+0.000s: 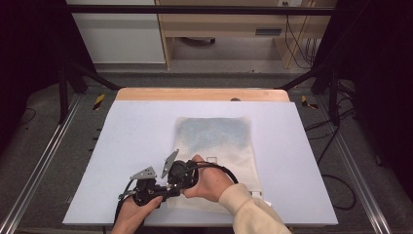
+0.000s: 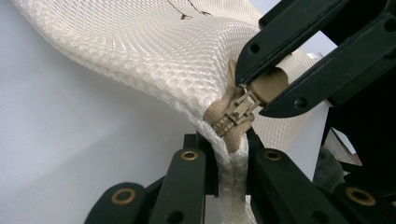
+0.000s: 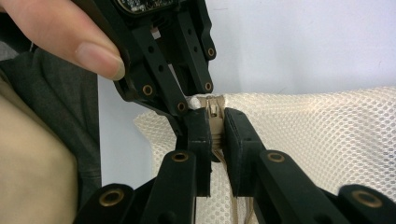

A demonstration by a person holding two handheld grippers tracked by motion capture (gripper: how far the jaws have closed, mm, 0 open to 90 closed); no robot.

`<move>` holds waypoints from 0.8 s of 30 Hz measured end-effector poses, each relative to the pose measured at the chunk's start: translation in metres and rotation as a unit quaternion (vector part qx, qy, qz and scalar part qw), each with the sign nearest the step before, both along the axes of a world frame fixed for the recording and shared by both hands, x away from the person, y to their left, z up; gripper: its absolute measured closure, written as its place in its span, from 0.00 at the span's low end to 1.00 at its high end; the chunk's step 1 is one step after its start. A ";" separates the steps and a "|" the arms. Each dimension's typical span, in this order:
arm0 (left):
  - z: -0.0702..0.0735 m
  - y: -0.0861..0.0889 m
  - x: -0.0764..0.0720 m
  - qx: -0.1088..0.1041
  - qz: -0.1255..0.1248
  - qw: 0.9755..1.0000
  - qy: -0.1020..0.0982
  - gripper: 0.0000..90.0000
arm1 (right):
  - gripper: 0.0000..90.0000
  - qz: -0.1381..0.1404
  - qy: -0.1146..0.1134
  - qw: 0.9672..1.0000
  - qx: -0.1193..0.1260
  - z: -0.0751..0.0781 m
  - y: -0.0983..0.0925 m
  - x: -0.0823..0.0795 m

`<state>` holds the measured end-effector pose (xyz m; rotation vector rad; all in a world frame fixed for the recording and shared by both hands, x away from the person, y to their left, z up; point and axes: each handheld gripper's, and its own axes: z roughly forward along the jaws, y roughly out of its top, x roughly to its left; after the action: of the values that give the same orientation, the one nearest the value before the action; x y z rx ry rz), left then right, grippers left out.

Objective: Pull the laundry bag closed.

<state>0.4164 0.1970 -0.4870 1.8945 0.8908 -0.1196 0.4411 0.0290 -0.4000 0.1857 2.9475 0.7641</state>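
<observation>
A cream mesh bag [image 1: 214, 141] lies flat on the white table [image 1: 131, 126], and both grippers meet at its near left corner. My left gripper [image 2: 231, 147] is shut on the bag's seam [image 2: 232, 182] just below the beige zipper slider [image 2: 236, 114]. My right gripper [image 3: 215, 123] is shut on the zipper pull [image 3: 214, 112]. From the left gripper view, the right gripper [image 2: 248, 95] comes in from the upper right and pinches the pull tab [image 2: 275, 81]. The corner of the bag [image 2: 154, 51] is lifted off the table.
A hand [image 1: 207, 180] in a cream sleeve holds the right gripper [image 1: 181, 174], and another hand [image 1: 134, 212] holds the left gripper [image 1: 148, 187]. A thumb [image 3: 70, 37] rests on the left gripper's body. A wooden strip [image 1: 202, 94] edges the table's far side.
</observation>
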 end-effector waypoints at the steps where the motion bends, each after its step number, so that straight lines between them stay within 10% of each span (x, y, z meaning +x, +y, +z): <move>1: 0.000 0.000 0.000 0.001 0.002 1.000 -0.001 0.94 | 0.91 0.003 -0.004 1.000 0.000 0.000 0.000 0.000; 24: 0.002 0.005 0.001 -0.004 0.010 1.000 -0.002 0.95 | 0.91 0.005 -0.020 0.999 -0.024 -0.005 -0.008 0.001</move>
<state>0.4177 0.2017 -0.4849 1.8784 0.9039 -0.1064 0.4422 0.0207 -0.4054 0.1492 2.9276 0.6900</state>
